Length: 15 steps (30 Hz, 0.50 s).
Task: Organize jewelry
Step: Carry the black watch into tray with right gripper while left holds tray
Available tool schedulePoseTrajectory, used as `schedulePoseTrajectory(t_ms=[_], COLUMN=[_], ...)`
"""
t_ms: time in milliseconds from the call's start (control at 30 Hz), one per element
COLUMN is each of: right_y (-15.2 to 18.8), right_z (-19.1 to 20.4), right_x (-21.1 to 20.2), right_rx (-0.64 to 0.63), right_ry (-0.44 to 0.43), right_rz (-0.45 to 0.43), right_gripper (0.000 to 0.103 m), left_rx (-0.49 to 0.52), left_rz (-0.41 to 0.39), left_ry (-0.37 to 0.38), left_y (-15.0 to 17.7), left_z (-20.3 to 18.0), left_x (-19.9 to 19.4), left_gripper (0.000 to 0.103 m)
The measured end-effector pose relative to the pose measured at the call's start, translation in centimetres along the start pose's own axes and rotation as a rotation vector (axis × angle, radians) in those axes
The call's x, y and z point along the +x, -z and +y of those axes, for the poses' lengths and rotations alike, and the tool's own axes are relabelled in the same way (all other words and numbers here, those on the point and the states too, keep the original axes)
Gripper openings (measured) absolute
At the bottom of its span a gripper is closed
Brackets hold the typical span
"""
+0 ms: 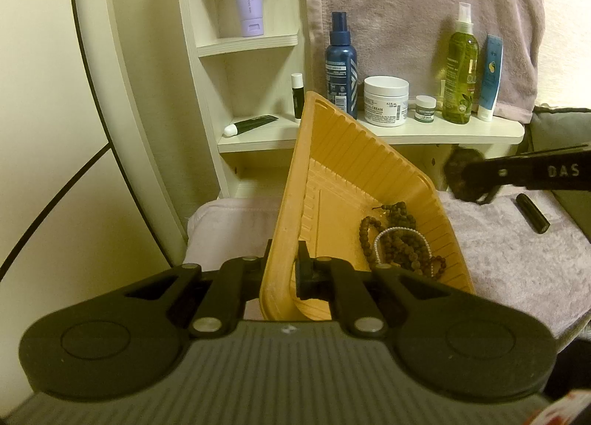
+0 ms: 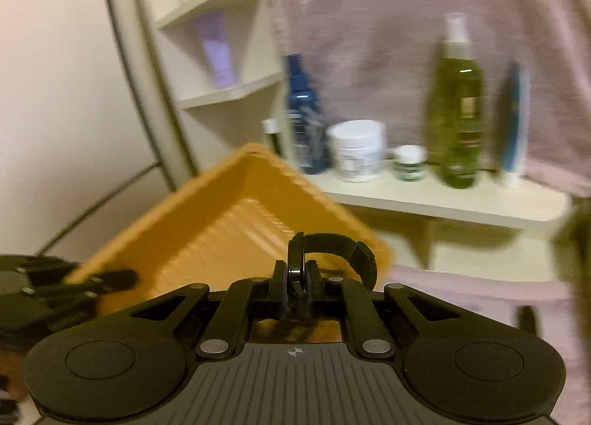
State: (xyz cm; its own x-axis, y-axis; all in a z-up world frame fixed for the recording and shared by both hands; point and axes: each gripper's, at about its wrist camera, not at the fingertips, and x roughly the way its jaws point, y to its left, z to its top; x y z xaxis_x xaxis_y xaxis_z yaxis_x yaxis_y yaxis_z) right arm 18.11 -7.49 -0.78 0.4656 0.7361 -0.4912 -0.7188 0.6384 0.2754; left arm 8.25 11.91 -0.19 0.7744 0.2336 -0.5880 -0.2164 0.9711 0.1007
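My left gripper (image 1: 282, 270) is shut on the near rim of an orange ridged tray (image 1: 332, 181) and holds it tilted, left side up. Brown bead strands (image 1: 400, 240) and a white pearl bracelet (image 1: 399, 231) lie piled in its lower right corner. My right gripper (image 2: 295, 284) is shut on a black bracelet (image 2: 332, 246), held over the tray's (image 2: 221, 218) right corner. In the left wrist view the right gripper (image 1: 476, 181) comes in from the right, just above the tray's right edge. The right wrist view is blurred.
A cream shelf (image 1: 424, 133) behind holds a blue spray bottle (image 1: 341, 63), a white cream jar (image 1: 386, 100), a small jar (image 1: 425, 108), a green spray bottle (image 1: 460, 67) and a blue tube (image 1: 490, 78). A pink towel (image 1: 517, 259) covers the surface; a black tube (image 1: 532, 212) lies on it.
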Motion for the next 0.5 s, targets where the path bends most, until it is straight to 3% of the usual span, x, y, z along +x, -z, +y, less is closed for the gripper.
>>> schedulePoseTrajectory(t_ms=[500], right_y=[1.6], right_z=[3.5], right_x=[3.3], right_rx=[-0.046], right_ry=[-0.269], right_rz=[0.098], right_gripper=[0.009], left_rx=[-0.002], left_rz=[0.001], left_ry=[0.001], left_y=[-0.1], left_z=[0.1], left_x=[0.0], left_gripper=[0.007])
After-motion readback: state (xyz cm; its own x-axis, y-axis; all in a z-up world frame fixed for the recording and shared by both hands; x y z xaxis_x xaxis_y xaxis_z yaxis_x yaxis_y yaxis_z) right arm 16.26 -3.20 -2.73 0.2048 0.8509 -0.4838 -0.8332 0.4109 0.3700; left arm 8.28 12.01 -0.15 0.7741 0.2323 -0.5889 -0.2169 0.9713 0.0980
